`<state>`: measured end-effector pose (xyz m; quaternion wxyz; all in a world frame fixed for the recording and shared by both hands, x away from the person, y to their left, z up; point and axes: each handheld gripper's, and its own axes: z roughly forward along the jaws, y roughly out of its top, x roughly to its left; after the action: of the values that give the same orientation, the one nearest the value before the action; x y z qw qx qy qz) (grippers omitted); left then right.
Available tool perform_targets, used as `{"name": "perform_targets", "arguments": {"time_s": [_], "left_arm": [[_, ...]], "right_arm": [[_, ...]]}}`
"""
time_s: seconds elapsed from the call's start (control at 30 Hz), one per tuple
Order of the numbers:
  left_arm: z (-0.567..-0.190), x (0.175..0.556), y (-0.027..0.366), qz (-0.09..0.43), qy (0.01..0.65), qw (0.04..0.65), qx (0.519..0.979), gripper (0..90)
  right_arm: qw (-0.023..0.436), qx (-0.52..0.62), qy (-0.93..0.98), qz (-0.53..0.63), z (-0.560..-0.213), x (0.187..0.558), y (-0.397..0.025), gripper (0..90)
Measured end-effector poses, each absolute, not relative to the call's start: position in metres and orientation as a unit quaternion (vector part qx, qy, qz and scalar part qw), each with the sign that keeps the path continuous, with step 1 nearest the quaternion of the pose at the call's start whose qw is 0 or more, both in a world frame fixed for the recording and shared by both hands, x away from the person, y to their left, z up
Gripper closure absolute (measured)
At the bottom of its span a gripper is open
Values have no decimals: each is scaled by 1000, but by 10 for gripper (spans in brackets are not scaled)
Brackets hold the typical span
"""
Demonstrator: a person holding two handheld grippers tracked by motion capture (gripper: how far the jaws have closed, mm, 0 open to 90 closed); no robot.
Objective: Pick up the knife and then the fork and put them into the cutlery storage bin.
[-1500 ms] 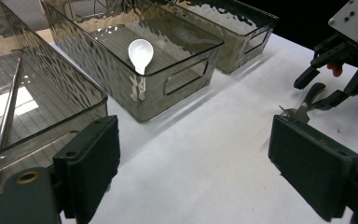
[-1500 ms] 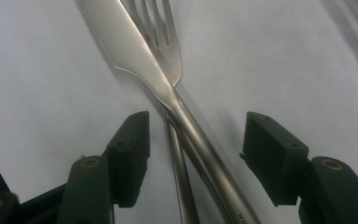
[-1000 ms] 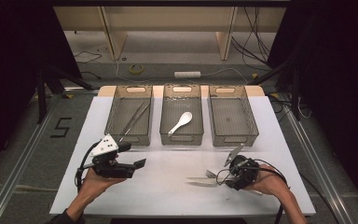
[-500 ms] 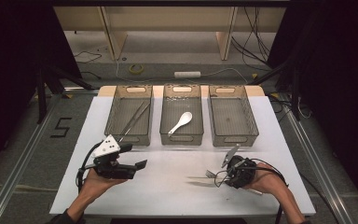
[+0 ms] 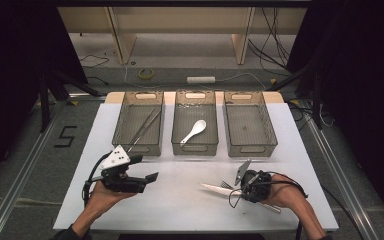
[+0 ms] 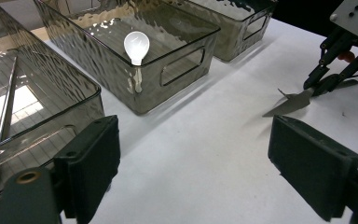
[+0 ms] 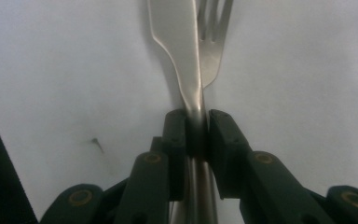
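Note:
On the white table point(image 5: 180, 205) a metal knife point(image 5: 212, 188) lies with a fork point(image 5: 225, 184) close beside it. My right gripper point(image 5: 239, 189) is shut on the knife's handle; in the right gripper view the pads point(image 7: 175, 135) clamp the handle just behind the blade point(image 7: 177, 42), with the fork's tines point(image 7: 212, 37) against the blade. Whether the fork is also pinched I cannot tell. My left gripper point(image 5: 151, 178) stands open and empty over the table's left front, its jaws wide apart in the left gripper view point(image 6: 200, 172), which also shows the right gripper point(image 6: 324, 84) and the knife point(image 6: 291, 102).
Three clear bins stand in a row at the back: the left bin point(image 5: 121, 135) holds long metal chopsticks point(image 5: 142, 131), the middle bin point(image 5: 177, 145) a white spoon point(image 5: 194, 131), the right bin point(image 5: 267, 140) nothing. A handle end point(image 5: 271, 207) sticks out under the right hand.
The right hand and its gripper have crept slightly left along the cutlery. The left gripper has stayed where it was, still open.

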<state>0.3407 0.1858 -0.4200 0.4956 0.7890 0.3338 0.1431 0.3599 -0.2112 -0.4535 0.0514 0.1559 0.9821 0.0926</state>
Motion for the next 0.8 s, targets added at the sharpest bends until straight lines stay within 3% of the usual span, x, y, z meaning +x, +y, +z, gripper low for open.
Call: {"name": "perform_targets", "arguments": {"time_s": [0.43,0.8], "left_arm": [[-420,341,187,145,336,500,785,163],[-418,341,191,149,342,513,773,163]], "right_arm": [[53,137,985,94,-449,357,-211,807],[69,168,972,150,-426,357,-222,807]]}}
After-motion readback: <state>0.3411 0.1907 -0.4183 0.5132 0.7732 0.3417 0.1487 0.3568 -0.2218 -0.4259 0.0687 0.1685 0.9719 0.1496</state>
